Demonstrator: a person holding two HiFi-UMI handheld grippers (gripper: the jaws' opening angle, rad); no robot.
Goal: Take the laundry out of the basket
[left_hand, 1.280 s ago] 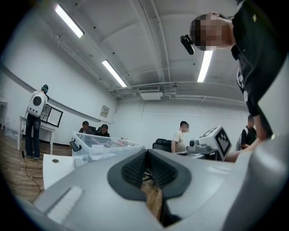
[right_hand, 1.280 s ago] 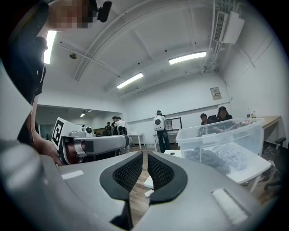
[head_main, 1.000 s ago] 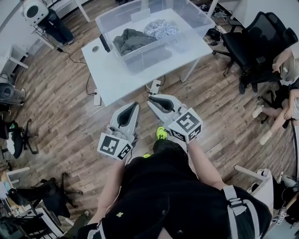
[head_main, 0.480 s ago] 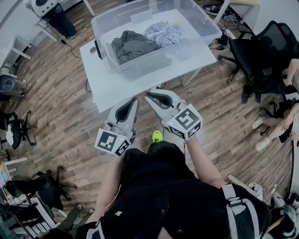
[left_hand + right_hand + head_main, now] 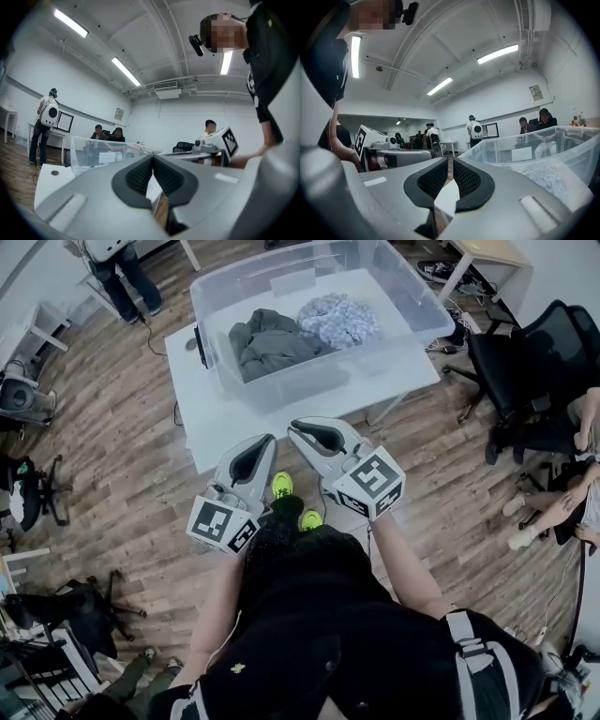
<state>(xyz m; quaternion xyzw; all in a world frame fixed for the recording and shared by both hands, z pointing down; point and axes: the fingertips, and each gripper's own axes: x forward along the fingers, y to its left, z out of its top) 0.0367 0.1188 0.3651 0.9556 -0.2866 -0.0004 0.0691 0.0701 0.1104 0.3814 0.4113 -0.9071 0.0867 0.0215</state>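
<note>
The dark grey crumpled garment (image 5: 272,341) and the blue-white patterned cloth (image 5: 337,320) lie in the clear plastic basket (image 5: 314,382) on the white surface (image 5: 214,420). Our left gripper (image 5: 267,440) and right gripper (image 5: 296,426) hover short of it, jaws pressed together and empty. We should spread them before reaching over its wall.

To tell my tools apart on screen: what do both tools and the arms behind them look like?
Left tool and right tool have light grey, tapered shells, black ribbed pads and a white cube of black square markers behind. The person wears a black short-sleeved top.
</note>
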